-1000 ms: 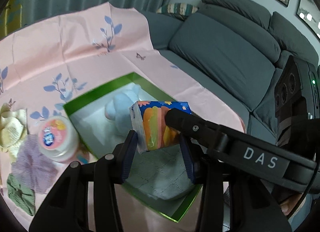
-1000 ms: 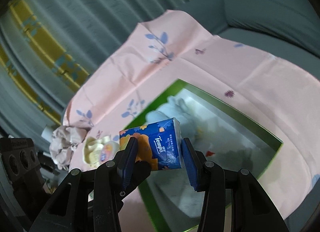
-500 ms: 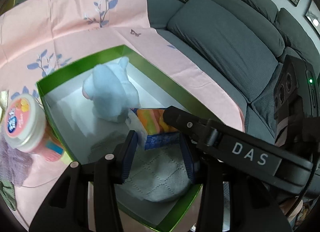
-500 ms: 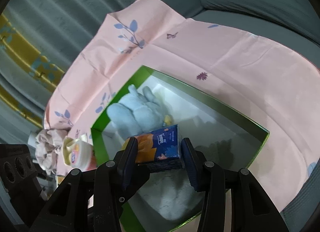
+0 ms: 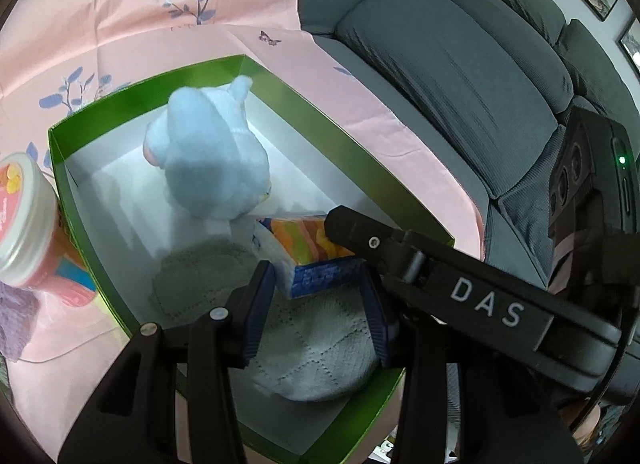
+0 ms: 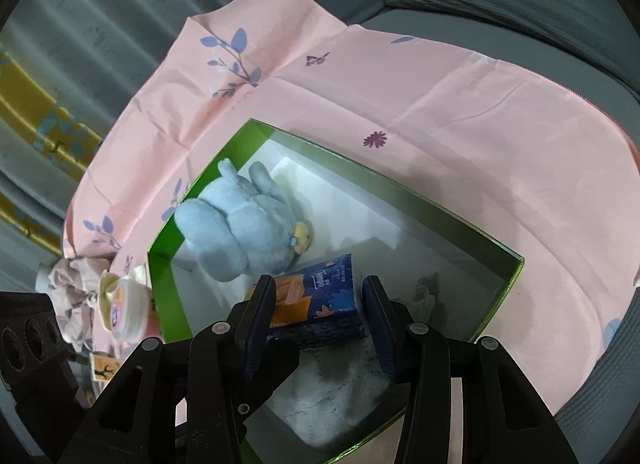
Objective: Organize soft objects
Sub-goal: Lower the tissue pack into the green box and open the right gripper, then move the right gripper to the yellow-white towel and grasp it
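A green box (image 5: 352,152) with a white inside sits on a pink cloth; it also shows in the right wrist view (image 6: 436,204). In it lie a light blue plush toy (image 5: 212,160) (image 6: 236,224), a grey knitted cloth (image 5: 312,344) (image 6: 340,392) and a blue and orange tissue pack (image 5: 304,252) (image 6: 320,296). Both grippers hang over the pack from opposite sides. My left gripper (image 5: 320,304) and my right gripper (image 6: 320,320) have their jaws spread a little wider than the pack, with gaps at the pads. The right gripper's body crosses the left wrist view.
A round tub with a white lid (image 5: 24,220) (image 6: 124,304) stands just outside the box's left wall. Crumpled cloths (image 6: 72,296) and a purple knit (image 5: 12,320) lie beyond it. A grey sofa (image 5: 460,76) runs along the right.
Both grippers came down into the box with the tissue pack. The pack now lies on the grey cloth and the jaws stand slightly apart from it.
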